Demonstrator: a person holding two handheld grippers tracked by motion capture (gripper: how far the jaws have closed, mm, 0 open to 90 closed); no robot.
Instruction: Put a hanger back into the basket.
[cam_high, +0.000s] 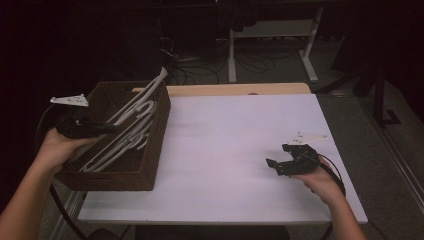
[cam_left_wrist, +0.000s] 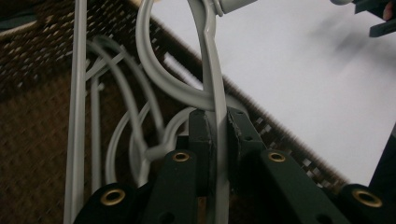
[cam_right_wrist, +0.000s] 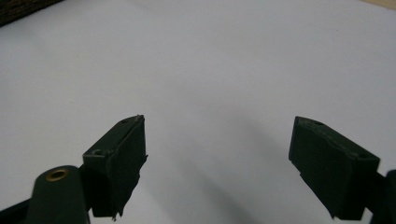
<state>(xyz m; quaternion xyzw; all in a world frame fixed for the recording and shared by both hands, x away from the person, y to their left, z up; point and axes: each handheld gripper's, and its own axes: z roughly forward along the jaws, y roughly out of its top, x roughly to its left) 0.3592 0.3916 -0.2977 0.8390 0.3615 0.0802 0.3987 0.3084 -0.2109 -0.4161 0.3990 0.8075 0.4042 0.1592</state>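
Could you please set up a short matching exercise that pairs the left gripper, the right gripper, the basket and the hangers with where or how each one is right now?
Things:
1. left gripper
2. right gripper
3. basket
4. hangers

States:
A. open above the bare white table
B. lying in the basket, some poking over its rim
C. shut on a hanger
D. standing at the table's left edge

Pairs: 1-C, 2-A, 3-D, 4-B
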